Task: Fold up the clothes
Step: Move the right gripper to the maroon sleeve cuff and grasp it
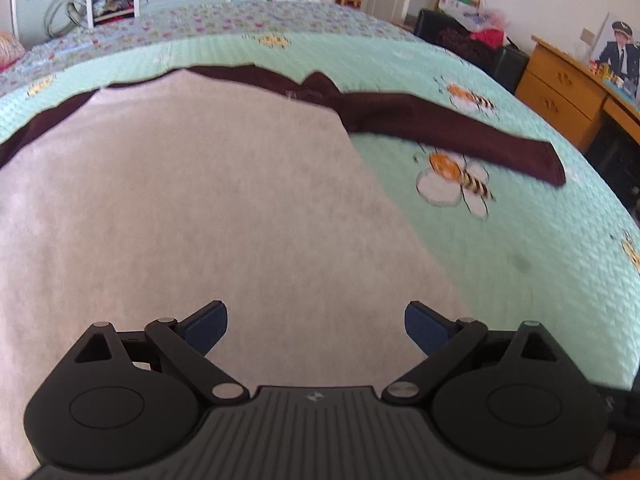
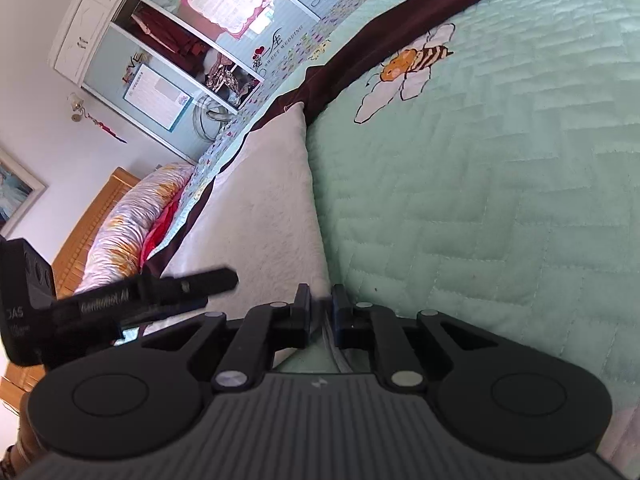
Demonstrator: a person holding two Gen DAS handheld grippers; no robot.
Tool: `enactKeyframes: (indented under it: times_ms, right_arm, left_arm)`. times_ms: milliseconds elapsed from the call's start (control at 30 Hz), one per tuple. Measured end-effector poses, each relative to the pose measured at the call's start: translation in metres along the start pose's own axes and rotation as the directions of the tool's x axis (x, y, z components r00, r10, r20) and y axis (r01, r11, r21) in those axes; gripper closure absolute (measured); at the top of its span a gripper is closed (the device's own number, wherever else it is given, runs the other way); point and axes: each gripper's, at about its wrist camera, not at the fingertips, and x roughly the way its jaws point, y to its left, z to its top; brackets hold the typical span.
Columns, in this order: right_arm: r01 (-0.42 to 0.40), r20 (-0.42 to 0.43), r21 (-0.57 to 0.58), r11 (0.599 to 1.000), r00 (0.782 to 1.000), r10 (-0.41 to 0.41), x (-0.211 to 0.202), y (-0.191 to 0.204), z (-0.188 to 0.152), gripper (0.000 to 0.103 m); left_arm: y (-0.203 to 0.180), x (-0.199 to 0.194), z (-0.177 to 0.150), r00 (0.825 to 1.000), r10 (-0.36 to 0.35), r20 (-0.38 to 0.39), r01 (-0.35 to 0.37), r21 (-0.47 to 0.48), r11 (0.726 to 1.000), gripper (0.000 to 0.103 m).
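A white shirt [image 1: 200,200] with dark maroon sleeves lies flat on the mint bee-print bedspread [image 1: 520,248]. Its right sleeve [image 1: 460,132] stretches out sideways. My left gripper [image 1: 316,320] hovers open above the shirt's white body, nothing between its blue pads. In the right wrist view my right gripper [image 2: 321,300] sits at the shirt's near corner [image 2: 272,200], its jaws nearly together with a strip of white fabric pinched between them. The left gripper [image 2: 216,280] shows there from the side, over the shirt's left part.
A wooden dresser [image 1: 560,92] and a black chair [image 1: 460,36] piled with things stand beyond the bed's right side. A rolled patterned quilt [image 2: 132,216] lies against the wooden headboard [image 2: 92,216]. A wardrobe [image 2: 160,60] faces the bed's far side.
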Motion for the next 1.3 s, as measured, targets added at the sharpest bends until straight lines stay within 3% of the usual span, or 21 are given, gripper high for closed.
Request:
enactKeyframes:
  times_ms: [100, 133, 233, 267, 300, 333, 467, 600, 700, 767, 900, 1000, 1067, 1133, 1200, 1300]
  right_arm:
    - [-0.042, 0.001, 0.075, 0.996, 0.999, 0.042, -0.006, -0.007, 0.008, 0.085]
    - [-0.034, 0.035, 0.085, 0.996, 0.999, 0.031, -0.013, -0.010, 0.015, 0.084]
    - [0.008, 0.158, 0.118, 0.993, 0.987, -0.027, -0.034, -0.028, 0.049, 0.082]
    - [0.018, 0.212, 0.154, 0.988, 0.976, -0.051, -0.042, -0.041, 0.067, 0.075]
    - [0.031, 0.267, 0.207, 0.978, 0.960, -0.086, -0.049, -0.056, 0.086, 0.064]
    - [0.039, 0.315, 0.252, 0.967, 0.941, -0.120, -0.054, -0.072, 0.104, 0.061]
    - [0.108, 0.444, 0.420, 0.901, 0.842, -0.307, -0.062, -0.127, 0.164, 0.058]
    - [0.028, 0.454, 0.542, 0.840, 0.831, -0.321, -0.040, -0.166, 0.202, 0.058]
    - [0.023, 0.448, 0.554, 0.832, 0.835, -0.321, -0.021, -0.167, 0.216, 0.058]
    - [0.033, 0.455, 0.553, 0.833, 0.825, -0.335, -0.013, -0.166, 0.221, 0.058]
    - [0.019, 0.454, 0.583, 0.812, 0.821, -0.345, -0.008, -0.173, 0.224, 0.087]
    - [0.079, 0.463, 0.486, 0.870, 0.822, -0.333, -0.016, -0.157, 0.227, 0.092]
    - [0.126, 0.544, 0.315, 0.941, 0.788, -0.288, -0.034, -0.125, 0.230, 0.093]
    - [0.180, 0.628, 0.142, 0.973, 0.743, -0.229, -0.058, -0.092, 0.225, 0.093]
    - [0.192, 0.628, 0.183, 0.964, 0.731, -0.265, -0.070, -0.092, 0.212, 0.093]
    - [0.253, 0.460, 0.387, 0.887, 0.780, -0.424, -0.052, -0.137, 0.192, 0.093]
  left_arm:
    - [0.000, 0.028, 0.004, 0.999, -0.016, -0.048, 0.017, 0.002, 1.000, 0.004]
    - [0.000, 0.041, 0.000, 0.996, -0.004, -0.087, 0.004, 0.002, 1.000, 0.004]
    - [-0.010, 0.040, -0.009, 0.999, 0.024, -0.047, -0.021, 0.080, 0.997, 0.000]
    - [-0.011, 0.040, -0.012, 0.999, 0.028, -0.042, -0.024, 0.090, 0.996, 0.000]
    - [-0.012, 0.039, -0.014, 0.999, 0.031, -0.037, -0.027, 0.100, 0.995, 0.000]
    - [-0.009, 0.039, -0.013, 0.999, 0.018, -0.039, -0.014, 0.094, 0.995, 0.000]
    - [-0.005, 0.040, -0.011, 0.999, -0.002, -0.053, 0.007, 0.092, 0.996, 0.000]
    - [-0.009, 0.042, -0.011, 0.999, 0.013, -0.052, -0.008, 0.090, 0.996, 0.000]
    - [-0.010, 0.043, -0.013, 0.999, 0.021, -0.044, -0.017, 0.093, 0.996, 0.000]
    - [-0.010, 0.042, -0.012, 0.999, 0.022, -0.046, -0.018, 0.093, 0.996, 0.000]
    - [-0.010, 0.043, -0.012, 0.999, 0.023, -0.045, -0.019, 0.095, 0.995, 0.000]
    - [-0.010, 0.043, -0.012, 0.999, 0.022, -0.045, -0.018, 0.095, 0.995, 0.000]
    - [-0.010, 0.043, -0.011, 0.999, 0.023, -0.048, -0.019, 0.092, 0.996, 0.000]
    - [-0.011, 0.043, -0.010, 0.998, 0.027, -0.051, -0.023, 0.090, 0.996, 0.000]
    - [-0.011, 0.044, -0.010, 0.998, 0.031, -0.055, -0.026, 0.086, 0.996, 0.000]
    - [-0.011, 0.045, -0.008, 0.997, 0.035, -0.066, -0.029, 0.085, 0.996, 0.000]
